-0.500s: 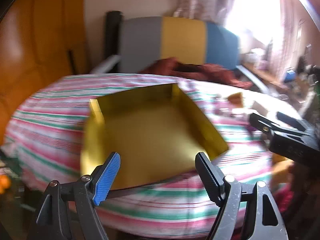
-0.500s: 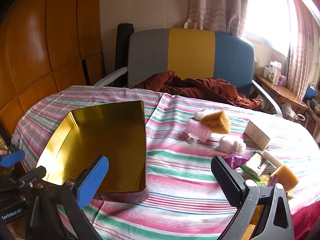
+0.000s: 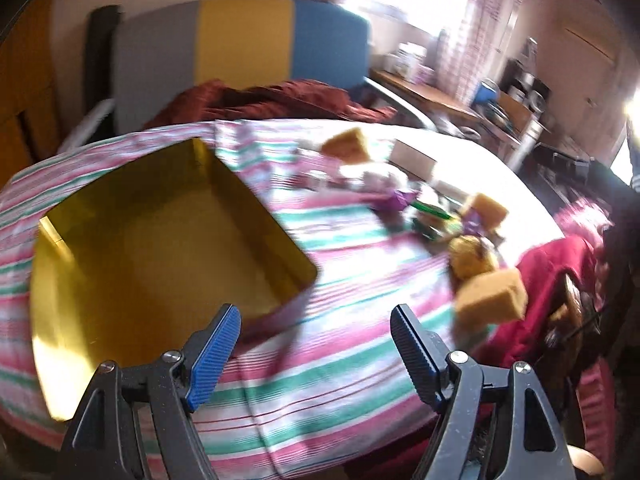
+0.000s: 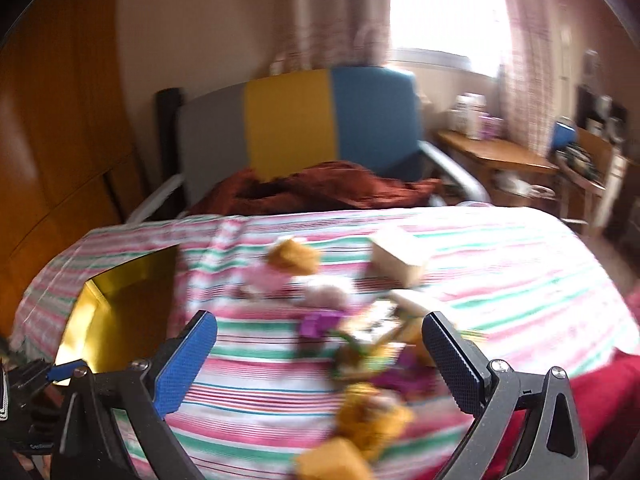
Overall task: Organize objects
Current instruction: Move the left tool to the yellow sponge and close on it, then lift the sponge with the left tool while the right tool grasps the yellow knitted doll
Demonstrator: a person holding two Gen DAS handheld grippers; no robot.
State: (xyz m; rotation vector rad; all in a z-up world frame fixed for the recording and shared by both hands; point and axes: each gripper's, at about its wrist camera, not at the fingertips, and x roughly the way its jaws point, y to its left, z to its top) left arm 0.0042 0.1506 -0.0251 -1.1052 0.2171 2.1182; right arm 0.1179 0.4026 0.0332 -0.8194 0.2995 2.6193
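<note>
Reaching step, nothing yet in the gold box (image 3: 160, 240) at the counter's (image 3: 360, 364) left: both hand-held grippers, left (image 3: 316, 356) and right (image 4: 320, 364), released and empty; next, probably right down onto the near sponge (image 4: 332, 460), then clench.

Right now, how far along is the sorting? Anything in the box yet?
Done: nothing that shows; the gold box looks empty. In hand: nothing; the left claw and right claw are both open, with the right one over the clutter. Left: everything. The sponges, the small carton and the blurred pile of small items lie on the striped cloth.
</note>
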